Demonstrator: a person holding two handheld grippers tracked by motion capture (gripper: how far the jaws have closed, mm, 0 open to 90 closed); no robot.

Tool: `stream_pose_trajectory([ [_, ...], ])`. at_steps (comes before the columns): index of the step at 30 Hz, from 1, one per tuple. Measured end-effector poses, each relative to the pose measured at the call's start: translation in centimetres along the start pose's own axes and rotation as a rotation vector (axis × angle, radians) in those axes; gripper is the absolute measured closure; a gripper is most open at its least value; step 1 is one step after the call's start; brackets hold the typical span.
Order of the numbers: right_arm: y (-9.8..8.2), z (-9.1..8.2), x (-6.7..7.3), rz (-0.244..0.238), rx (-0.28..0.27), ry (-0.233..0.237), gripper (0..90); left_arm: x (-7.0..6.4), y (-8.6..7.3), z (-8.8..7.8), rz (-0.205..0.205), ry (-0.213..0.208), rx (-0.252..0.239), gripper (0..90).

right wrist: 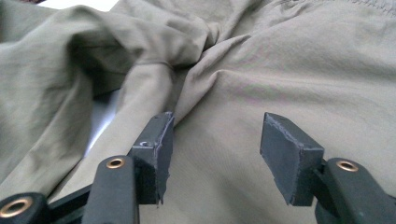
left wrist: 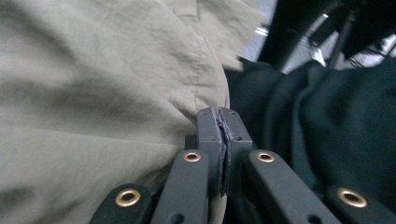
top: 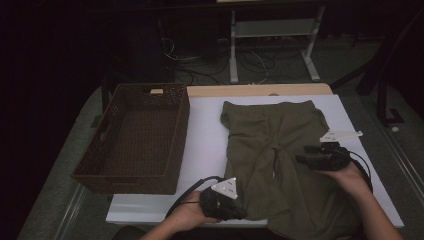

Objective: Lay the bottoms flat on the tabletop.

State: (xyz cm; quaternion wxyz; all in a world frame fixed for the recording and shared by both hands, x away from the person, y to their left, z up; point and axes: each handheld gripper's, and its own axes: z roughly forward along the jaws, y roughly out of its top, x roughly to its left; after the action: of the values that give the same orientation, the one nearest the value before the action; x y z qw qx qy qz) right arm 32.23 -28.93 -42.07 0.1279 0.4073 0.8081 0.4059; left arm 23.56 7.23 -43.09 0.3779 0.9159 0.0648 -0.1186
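Olive shorts (top: 280,150) right of wicker basket (top: 135,137) — left gripper (left wrist: 218,122) pinches their near hem; right gripper (right wrist: 215,140) spread — jaws apart over the fabric.

My left claw (top: 241,212) hides the shorts' (top: 280,150) hem (pinched shut); their near legs run off the worktop (top: 205,145) edge.

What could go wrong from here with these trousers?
The left gripper pinches just a thin fold at the edge of the olive trousers, so the cloth may slip out when pulled. The right gripper stands open above the fabric; one-sided pulling could bunch the trousers or drag them off the table.
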Motion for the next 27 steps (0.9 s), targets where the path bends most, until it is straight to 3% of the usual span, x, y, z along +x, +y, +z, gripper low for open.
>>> stream_pose_trajectory([
  [5, 0.0, 0.0, 0.2, -0.002, 0.002, 0.005, 43.7, -1.2, -0.5, 0.9, 0.034, -0.05, 0.076, 87.9],
  [8, 0.1, 0.1, 0.3, -0.006, 0.004, 0.009, 43.7, -0.9, -0.6, 0.7, 0.028, -0.031, 0.056, 83.1],
  [10, 0.1, 0.1, 0.4, -0.011, 0.004, 0.013, 43.6, -0.5, -0.3, 0.1, 0.027, -0.003, 0.017, 76.7],
  [18, 0.3, 0.0, 1.3, -0.029, 0.002, 0.052, 46.1, 1.5, 0.6, -3.4, -0.041, 0.122, -0.131, 54.9],
  [23, 0.7, -0.3, 2.6, -0.063, -0.007, 0.096, 51.3, 3.7, 1.2, -5.2, -0.124, 0.229, -0.202, 46.1],
  [27, 0.9, -0.4, 3.8, -0.09, -0.001, 0.131, 54.1, 5.5, 1.5, -5.9, -0.187, 0.326, -0.217, 41.5],
])
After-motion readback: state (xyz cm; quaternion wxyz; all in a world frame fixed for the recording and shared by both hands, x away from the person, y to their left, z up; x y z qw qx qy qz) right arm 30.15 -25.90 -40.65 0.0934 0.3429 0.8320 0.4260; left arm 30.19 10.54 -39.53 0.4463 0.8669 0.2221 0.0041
